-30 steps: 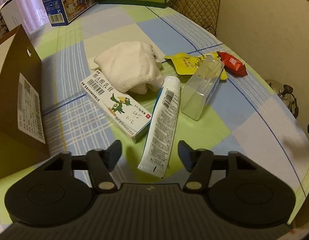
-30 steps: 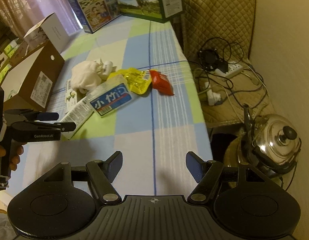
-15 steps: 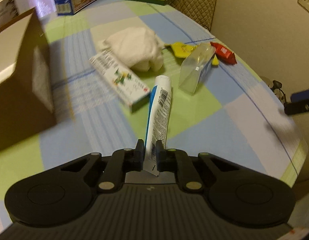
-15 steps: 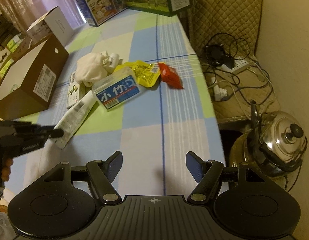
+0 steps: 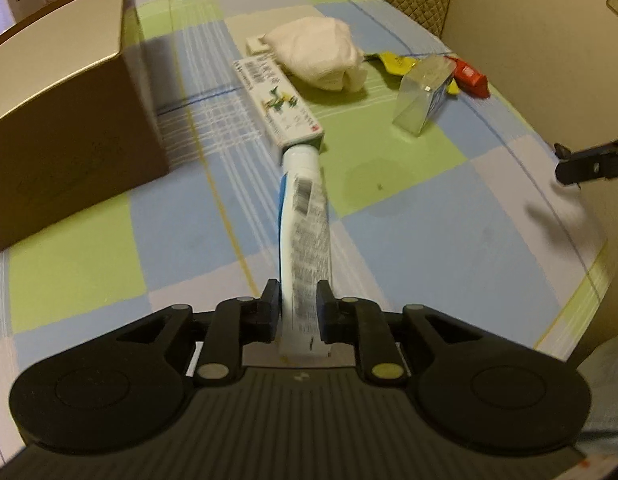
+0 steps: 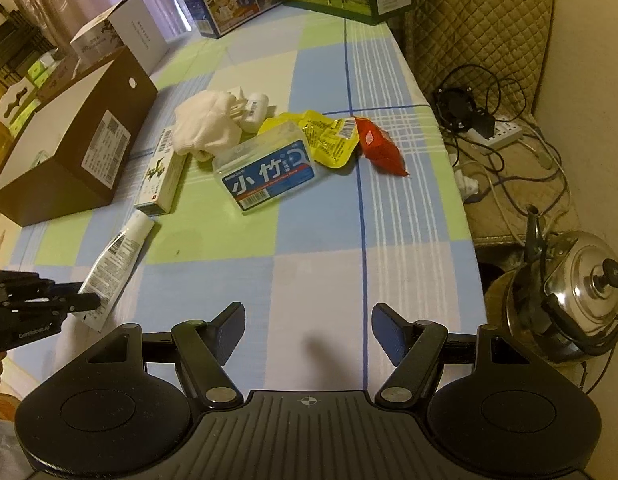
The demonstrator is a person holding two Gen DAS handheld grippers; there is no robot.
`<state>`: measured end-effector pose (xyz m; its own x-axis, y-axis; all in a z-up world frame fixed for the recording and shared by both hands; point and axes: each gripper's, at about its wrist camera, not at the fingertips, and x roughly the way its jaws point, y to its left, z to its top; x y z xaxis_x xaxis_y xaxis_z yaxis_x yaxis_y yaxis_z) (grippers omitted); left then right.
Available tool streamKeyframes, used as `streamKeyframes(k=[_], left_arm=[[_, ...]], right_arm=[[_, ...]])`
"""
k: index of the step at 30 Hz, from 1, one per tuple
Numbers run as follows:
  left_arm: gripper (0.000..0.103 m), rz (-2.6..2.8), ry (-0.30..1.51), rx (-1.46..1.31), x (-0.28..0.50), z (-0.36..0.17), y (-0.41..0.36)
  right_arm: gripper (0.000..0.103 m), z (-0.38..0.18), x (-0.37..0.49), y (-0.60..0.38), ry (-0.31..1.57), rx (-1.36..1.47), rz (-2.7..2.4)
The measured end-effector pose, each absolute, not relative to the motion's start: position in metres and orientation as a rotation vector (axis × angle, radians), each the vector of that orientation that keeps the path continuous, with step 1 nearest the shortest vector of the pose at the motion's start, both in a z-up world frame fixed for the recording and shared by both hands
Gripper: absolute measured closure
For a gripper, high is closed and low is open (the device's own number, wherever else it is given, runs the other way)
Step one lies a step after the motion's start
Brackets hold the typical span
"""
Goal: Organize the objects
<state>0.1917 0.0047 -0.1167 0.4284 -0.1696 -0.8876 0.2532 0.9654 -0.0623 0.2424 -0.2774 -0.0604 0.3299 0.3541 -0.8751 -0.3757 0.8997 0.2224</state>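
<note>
A second ago my left gripper (image 5: 297, 308) stood wide over the white tube (image 5: 305, 240); now its pads are closed on the tube's crimped tail, and the tube has been drawn back toward me, stretching straight out ahead of my fingertips. Its cap end reaches the near end of the medicine carton (image 5: 275, 100); I cannot tell whether it touches it or whether it has come off the checked cloth (image 5: 429, 240).

My right gripper (image 6: 307, 334) hangs with its jaws spread wide and nothing between them, above bare cloth, well short of the clutter.

I judge the step in hand to be the first pick: the tube is gripped and ready to carry. The brown cardboard box (image 5: 61, 120) sits ahead and to the left of my left fingers, its open top facing up, and looks the likely place for it. The next move calls for lifting the tube clear, swinging left over the box's rim and letting go. Held by the tail alone, the tube may droop or swing, so I would keep it level.
</note>
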Motion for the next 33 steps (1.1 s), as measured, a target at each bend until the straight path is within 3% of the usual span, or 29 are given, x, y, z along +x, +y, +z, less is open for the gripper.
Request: streamKeyframes(k=[3,15,18,20,33], left_arm=[[0.078,-0.290,1.101,0.091,0.203,-0.118,-0.003],[0.078,-0.252,1.162,0.061,0.248,-0.134,-0.025],[0.083,-0.242,1.164,0.049,0.254,-0.134,-0.028],[0.097,-0.227,1.160,0.047,0.255,-0.134,-0.029],[0.097,-0.068,1.137,-0.028,0.226,-0.123,0.017]], right_arm=[[0.036,-0.061,0.243,-0.280,1.142,-0.014,0.460],[0.036,-0.068,0.243,-0.298,1.169,0.014,0.398],[0.036,-0.069,0.244,-0.299,1.173,0.014,0.400],[0.036,-0.069,0.245,-0.298,1.173,0.015,0.406],[0.036,-0.071,0.264,-0.270,1.119,0.002,0.527]])
